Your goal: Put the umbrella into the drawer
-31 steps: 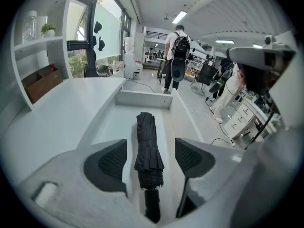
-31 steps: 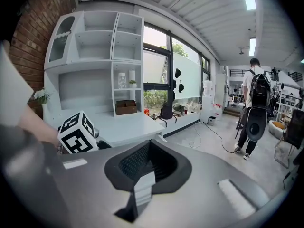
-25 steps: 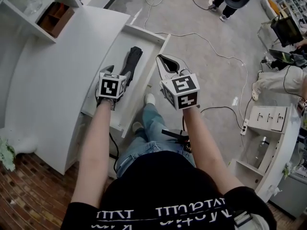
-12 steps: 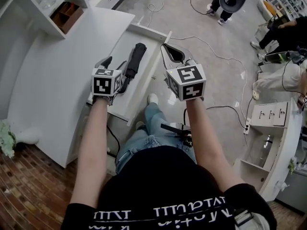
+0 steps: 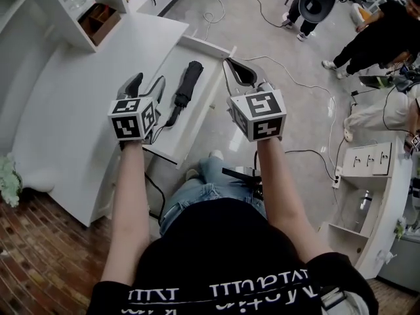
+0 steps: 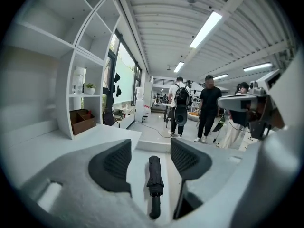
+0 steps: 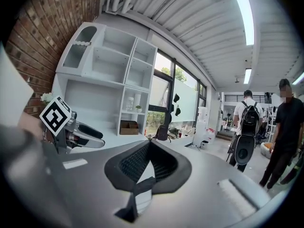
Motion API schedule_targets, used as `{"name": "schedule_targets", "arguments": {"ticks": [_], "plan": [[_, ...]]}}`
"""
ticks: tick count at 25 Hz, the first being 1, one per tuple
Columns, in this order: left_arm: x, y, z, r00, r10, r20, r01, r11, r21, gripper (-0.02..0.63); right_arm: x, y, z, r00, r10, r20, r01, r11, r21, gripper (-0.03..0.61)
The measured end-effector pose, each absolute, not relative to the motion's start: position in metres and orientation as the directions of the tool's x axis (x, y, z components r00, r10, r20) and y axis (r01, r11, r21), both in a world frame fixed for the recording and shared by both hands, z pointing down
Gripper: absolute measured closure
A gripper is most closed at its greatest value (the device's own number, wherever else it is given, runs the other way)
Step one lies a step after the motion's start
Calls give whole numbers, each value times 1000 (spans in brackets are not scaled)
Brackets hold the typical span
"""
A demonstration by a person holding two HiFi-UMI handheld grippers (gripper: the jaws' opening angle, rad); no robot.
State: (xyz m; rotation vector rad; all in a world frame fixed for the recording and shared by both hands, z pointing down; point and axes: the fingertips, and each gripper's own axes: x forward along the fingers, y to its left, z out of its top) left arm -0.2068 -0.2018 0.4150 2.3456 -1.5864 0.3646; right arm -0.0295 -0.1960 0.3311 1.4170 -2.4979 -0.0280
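Black, folded and strapped, the umbrella (image 5: pixel 187 84) lies lengthwise on the floor of the open white drawer (image 5: pixel 214 45), its handle end toward the person and its body nearer the drawer's right wall than its left. The drawer stands pulled out from a white counter (image 5: pixel 79 110), which carries a shelf unit (image 5: pixel 62 8) with a brown box (image 5: pixel 100 20) in one compartment. The left gripper (image 5: pixel 144 87) is held above the near left part of the drawer, clear of the umbrella. In the left gripper view its jaws stand well apart, having just been closing a little, and nothing is pressed between the pads. The umbrella (image 6: pixel 154 182) shows in the gap only because it lies in the drawer below and ahead of them. The right gripper (image 5: pixel 228 62) is held above the drawer's right edge. In the right gripper view its jaws meet at the tips with nothing between them. Neither gripper touches the umbrella or the drawer. Several people (image 6: pixel 207 108) stand on the grey floor (image 5: pixel 262 25) beyond the counter, well apart from the work area.
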Motion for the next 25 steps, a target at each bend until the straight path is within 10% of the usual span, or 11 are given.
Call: {"name": "schedule_targets", "arguments": {"ticks": [25], "plan": [[-214, -140, 271, 215, -976, -44, -975, -212, -74, 408, -2, -186, 263, -596, -800, 66, -783, 598, 174, 572]]}}
